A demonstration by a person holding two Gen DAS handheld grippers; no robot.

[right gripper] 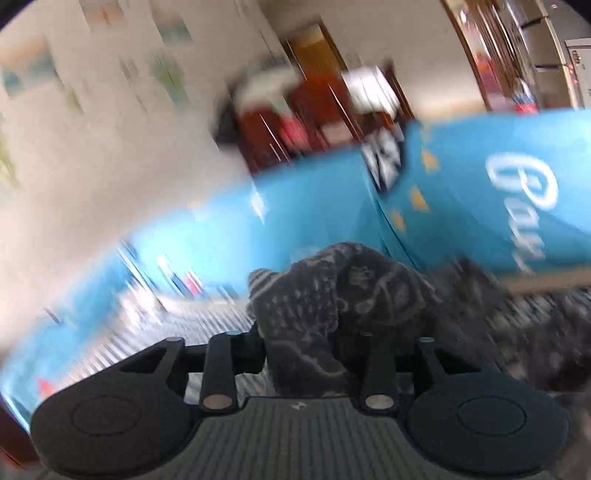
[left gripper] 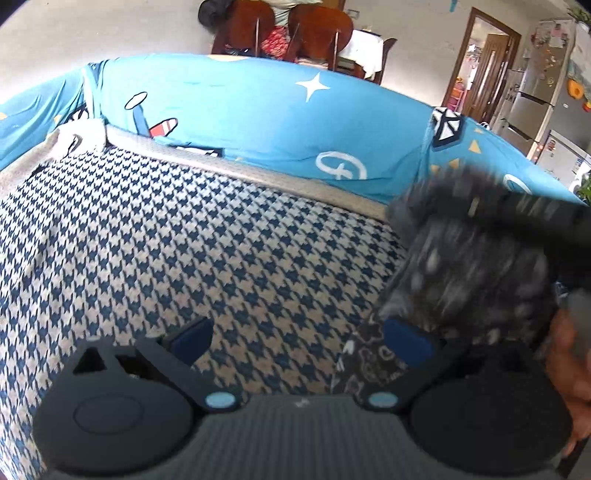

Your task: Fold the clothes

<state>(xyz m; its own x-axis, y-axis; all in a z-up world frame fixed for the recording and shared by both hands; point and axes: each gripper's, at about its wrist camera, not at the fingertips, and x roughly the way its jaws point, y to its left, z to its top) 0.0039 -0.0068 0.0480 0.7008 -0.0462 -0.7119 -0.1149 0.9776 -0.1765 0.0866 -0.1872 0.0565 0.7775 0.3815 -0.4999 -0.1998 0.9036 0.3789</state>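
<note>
Clothing under inspection is one dark patterned garment (right gripper: 332, 306), bunched and lifted above the houndstooth cover (left gripper: 184, 229) of the sofa. We find the right claw (right gripper: 306, 354) clamped on it: the cloth rises in a wad between the two fingers and trails off to the right, blurred. We note the left claw (left gripper: 299, 336) with its blue pads (left gripper: 406, 343) spread apart and nothing between them; one pad lies against a lower part of the same garment (contact cannot be confirmed). We record a blue printed sofa back (left gripper: 258, 122) behind the seat, wooden chairs (left gripper: 288, 29) beyond it, and a hand (left gripper: 569, 369) at the right edge.
</note>
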